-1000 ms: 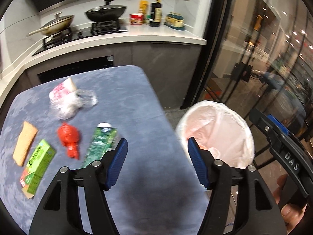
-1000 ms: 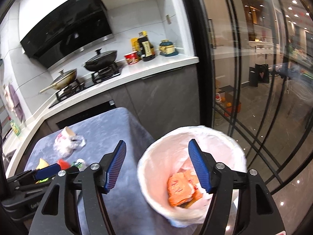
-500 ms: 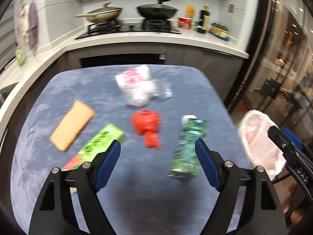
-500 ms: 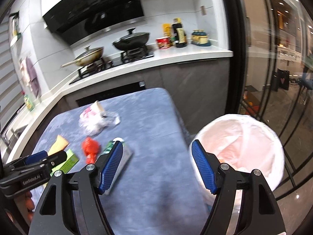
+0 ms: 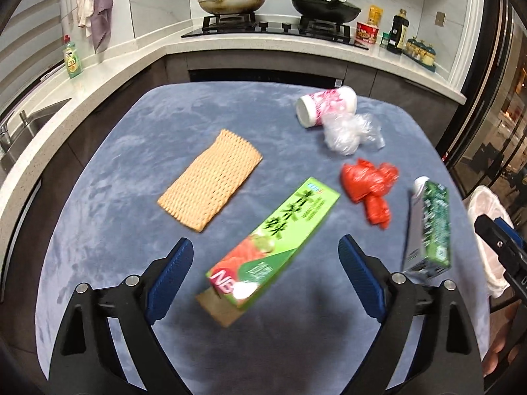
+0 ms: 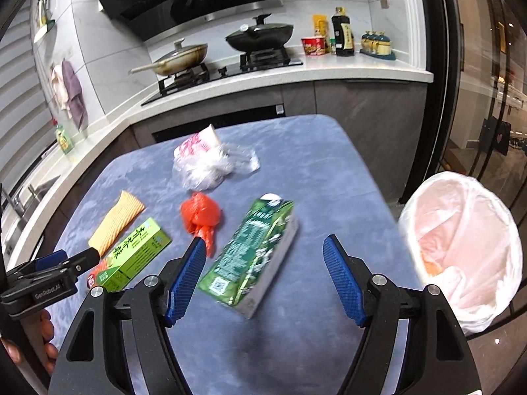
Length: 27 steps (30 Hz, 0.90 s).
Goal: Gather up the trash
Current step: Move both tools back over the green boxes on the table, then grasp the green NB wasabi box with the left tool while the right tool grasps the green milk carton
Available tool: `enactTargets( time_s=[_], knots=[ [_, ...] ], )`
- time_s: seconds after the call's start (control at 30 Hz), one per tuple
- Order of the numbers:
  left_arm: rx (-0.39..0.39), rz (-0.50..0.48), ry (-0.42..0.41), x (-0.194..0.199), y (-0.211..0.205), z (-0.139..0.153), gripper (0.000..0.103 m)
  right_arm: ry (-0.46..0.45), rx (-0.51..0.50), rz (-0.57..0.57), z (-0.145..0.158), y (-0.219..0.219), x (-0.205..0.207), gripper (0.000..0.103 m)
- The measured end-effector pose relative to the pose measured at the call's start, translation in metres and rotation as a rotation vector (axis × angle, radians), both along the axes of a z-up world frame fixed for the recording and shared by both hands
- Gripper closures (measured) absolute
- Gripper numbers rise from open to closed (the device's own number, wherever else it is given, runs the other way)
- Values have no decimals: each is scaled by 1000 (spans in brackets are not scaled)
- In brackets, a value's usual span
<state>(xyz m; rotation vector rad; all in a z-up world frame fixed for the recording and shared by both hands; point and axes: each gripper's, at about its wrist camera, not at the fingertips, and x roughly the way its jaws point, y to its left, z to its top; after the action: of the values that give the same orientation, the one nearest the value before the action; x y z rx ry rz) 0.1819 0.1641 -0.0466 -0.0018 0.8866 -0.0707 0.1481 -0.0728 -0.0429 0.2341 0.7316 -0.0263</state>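
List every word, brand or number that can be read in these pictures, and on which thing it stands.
"GenRobot.AI": on the left gripper, seen from the right wrist.
"NB": on the red end of the light green box.
Large Chinese characters on that box: blurred.
Dark green carton: print and QR code too small.
Counter bottles: unreadable.

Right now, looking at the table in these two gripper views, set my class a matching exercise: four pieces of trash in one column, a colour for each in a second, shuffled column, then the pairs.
Things
1. foam fruit net
2. crumpled plastic bag
3. drink carton
4. flat box with Chinese lettering

Colours
A. dark green
B. bright green with a red end
C. red
D. pale orange

Pairs: 1-D, 2-C, 3-A, 4-B
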Motion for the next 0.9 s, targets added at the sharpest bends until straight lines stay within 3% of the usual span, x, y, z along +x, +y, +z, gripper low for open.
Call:
enactTargets(
  time_s=[0.17,0.47,0.9],
  knots=[
    [2,-25,27,6,7,-17,12,33,-19,5,-15,18,12,32],
    [12,-61,68,17,10,-45,12,96,-40,0,-41,34,32,32],
    [-18,-54,109,30,10,-66,16,118,-60,-14,-55,37,48,32]
  ],
)
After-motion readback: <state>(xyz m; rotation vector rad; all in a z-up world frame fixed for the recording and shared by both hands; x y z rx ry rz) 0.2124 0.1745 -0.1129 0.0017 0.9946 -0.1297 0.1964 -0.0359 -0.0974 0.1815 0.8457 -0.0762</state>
